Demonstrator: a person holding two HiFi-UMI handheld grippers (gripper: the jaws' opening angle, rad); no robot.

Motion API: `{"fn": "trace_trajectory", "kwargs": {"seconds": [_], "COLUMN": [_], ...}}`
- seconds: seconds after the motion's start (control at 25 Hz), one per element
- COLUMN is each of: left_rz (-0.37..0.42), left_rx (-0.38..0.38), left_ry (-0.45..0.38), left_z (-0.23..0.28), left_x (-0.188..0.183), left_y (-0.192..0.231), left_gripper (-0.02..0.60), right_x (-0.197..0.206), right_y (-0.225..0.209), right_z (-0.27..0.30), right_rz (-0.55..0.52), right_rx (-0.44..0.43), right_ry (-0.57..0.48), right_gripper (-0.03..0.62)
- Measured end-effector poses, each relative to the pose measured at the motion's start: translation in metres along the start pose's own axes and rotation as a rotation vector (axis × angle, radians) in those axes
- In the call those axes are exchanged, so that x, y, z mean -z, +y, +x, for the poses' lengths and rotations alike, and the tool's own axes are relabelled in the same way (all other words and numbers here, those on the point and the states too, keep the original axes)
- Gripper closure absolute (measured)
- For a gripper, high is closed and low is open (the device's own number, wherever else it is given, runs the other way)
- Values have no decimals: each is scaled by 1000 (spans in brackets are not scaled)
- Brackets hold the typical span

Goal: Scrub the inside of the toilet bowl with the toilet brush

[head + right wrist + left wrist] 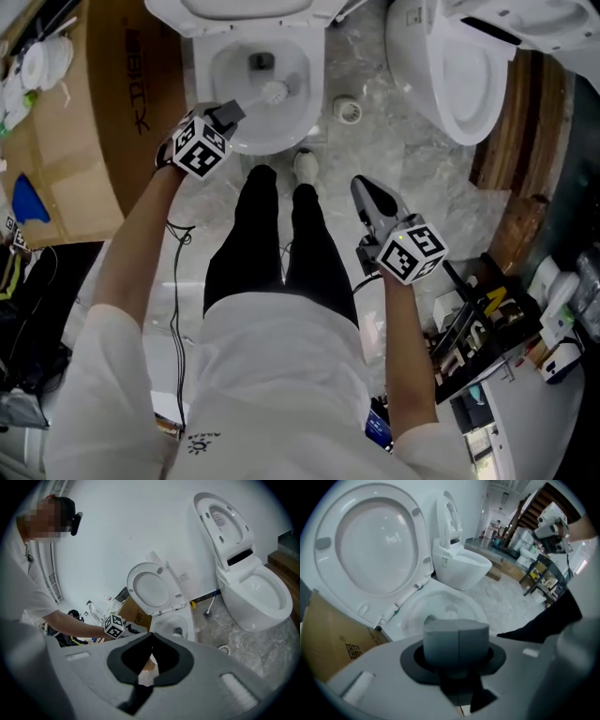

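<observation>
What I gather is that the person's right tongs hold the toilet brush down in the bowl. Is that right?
Not quite. It is the left tongs that hold the toilet brush down in the bowl, as the head view shows. The right tongs are shut on nothing, away from the toilet.

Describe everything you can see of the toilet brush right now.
The toilet brush has a round white head and a thick grey handle that looks like plastic. The left gripper has its jaws shut on the handle, whose grey end sits in the middle of the left gripper view. From there the brush slants over the front rim into the open toilet bowl, with its head low inside, just below the dark drain opening. Whether the bristles press on the porcelain cannot be told.
</observation>
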State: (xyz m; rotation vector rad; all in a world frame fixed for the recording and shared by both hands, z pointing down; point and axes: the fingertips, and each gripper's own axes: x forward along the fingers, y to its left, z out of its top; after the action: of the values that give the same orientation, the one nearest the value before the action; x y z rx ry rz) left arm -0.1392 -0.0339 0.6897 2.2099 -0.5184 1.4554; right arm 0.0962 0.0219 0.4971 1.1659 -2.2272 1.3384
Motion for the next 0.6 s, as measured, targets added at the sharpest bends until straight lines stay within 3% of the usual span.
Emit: {"fn": "trace_trajectory", "kwargs": {"seconds": [0.24,0.6], "left_rz": [-20,-73], "left_rx": [14,24], "left_ry": [-6,55], "left_z": [29,41], "left_x": [0,36], "left_y": [-9,-7], "left_gripper": [429,430], "right_x": [13,23], "right_y": [-16,-18], "right_z": [-5,4], "right_rz": [27,30], "right_rx": [30,25], "right_ry": [8,41], "right_gripper": [594,594]}}
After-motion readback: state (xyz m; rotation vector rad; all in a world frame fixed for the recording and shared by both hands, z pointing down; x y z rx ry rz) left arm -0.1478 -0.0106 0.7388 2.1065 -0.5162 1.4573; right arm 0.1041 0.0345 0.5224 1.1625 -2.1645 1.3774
